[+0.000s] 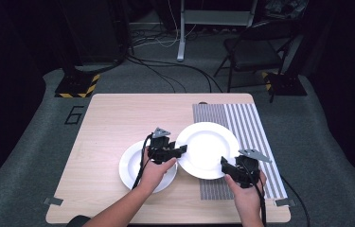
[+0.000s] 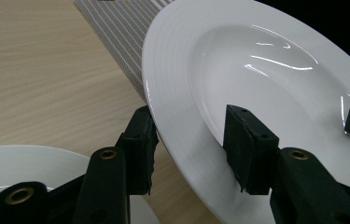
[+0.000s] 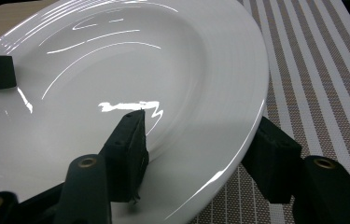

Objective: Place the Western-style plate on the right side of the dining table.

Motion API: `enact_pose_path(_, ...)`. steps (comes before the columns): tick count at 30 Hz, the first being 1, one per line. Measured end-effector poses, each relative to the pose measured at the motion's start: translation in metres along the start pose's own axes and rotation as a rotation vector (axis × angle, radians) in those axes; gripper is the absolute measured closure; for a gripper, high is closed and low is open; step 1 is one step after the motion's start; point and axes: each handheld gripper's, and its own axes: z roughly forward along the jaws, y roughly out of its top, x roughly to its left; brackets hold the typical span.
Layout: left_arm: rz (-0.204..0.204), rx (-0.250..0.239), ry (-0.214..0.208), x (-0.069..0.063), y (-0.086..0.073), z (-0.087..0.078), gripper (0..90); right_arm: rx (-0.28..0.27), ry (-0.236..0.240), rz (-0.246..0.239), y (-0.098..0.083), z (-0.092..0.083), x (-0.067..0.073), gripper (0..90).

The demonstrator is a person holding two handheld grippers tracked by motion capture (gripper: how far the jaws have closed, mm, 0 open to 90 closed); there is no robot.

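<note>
Writing: a dark figure "6" (image 1: 74, 115) marked on the grey floor covering beside the worktop's far-left corner; no brand or label legible on the plates or either gripper.
Worktop (image 1: 118, 118): pale wood-grain board, rounded corners, matt; grey tape tabs at the near corners.
Mat (image 1: 251, 118): woven placemat, thin grey and white stripes running front to back, lying on the right part of the worktop; the weave shows as a fine mesh in the right gripper view.
Large plate (image 1: 208, 146): glossy white ceramic, round, broad rim with faint concentric ridges, shallow well throwing bright streaks of glare. Lifted and tilted, between the two grippers, above the left edge of the mat and the bare wood beside it.
Small plate (image 1: 132, 165): same white glaze, round, flat on the worktop to the left of the large plate, partly under the left hand.
Left gripper (image 1: 177, 152): black, matt jaws, grey three-cornered plate on top; roughly half open, one pad under the large plate's left rim and one on its upper face, clamping it.
Right gripper (image 1: 225, 164): same build; roughly half open, pads above and below the near-right rim, clamping it.
Surroundings: grey carpeted floor, black-and-yellow hazard-striped stand base (image 1: 76, 87), folding chair (image 1: 253, 52), loose cables.
</note>
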Motion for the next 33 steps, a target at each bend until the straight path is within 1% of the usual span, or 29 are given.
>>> enact_pose_path(3,0.0,-0.003,-0.009,-0.002,0.001,0.002,54.7,-0.005,-0.003,0.002,-0.001,-0.002,-0.002,42.2)
enact_pose_path(10,0.017,0.006,-0.034,-0.009,0.003,0.009,54.8,-0.012,-0.024,0.022,-0.003,-0.009,-0.008,42.4)
enact_pose_path(14,0.007,-0.001,-0.038,-0.013,0.004,0.012,54.8,-0.017,-0.032,0.027,-0.004,-0.011,-0.012,42.4)
enact_pose_path(15,0.017,0.005,-0.044,-0.014,0.005,0.014,54.8,-0.017,-0.041,0.032,-0.005,-0.013,-0.013,42.4)
enact_pose_path(17,0.014,0.004,-0.05,-0.017,0.005,0.017,54.9,-0.02,-0.047,0.037,-0.006,-0.015,-0.015,42.4)
enact_pose_path(18,0.021,0.008,-0.053,-0.017,0.005,0.018,54.9,-0.02,-0.052,0.039,-0.006,-0.016,-0.016,42.5)
enact_pose_path(20,0.018,0.008,-0.055,-0.018,0.005,0.018,54.9,-0.022,-0.051,0.043,-0.007,-0.017,-0.016,42.5)
enact_pose_path(23,0.02,0.014,-0.063,-0.021,0.005,0.022,55.0,-0.022,-0.067,0.051,-0.009,-0.02,-0.02,42.7)
enact_pose_path(25,0.019,0.016,-0.068,-0.023,0.006,0.024,55.0,-0.022,-0.069,0.049,-0.009,-0.02,-0.021,42.7)
enact_pose_path(26,0.023,0.016,-0.07,-0.023,0.006,0.025,55.0,-0.023,-0.073,0.057,-0.01,-0.022,-0.023,42.7)
enact_pose_path(28,0.032,0.018,-0.079,-0.025,0.006,0.027,54.9,-0.025,-0.078,0.057,-0.011,-0.023,-0.024,42.7)
enact_pose_path(33,0.031,0.023,-0.086,-0.028,0.007,0.031,55.0,-0.032,-0.087,0.061,-0.012,-0.026,-0.027,43.3)
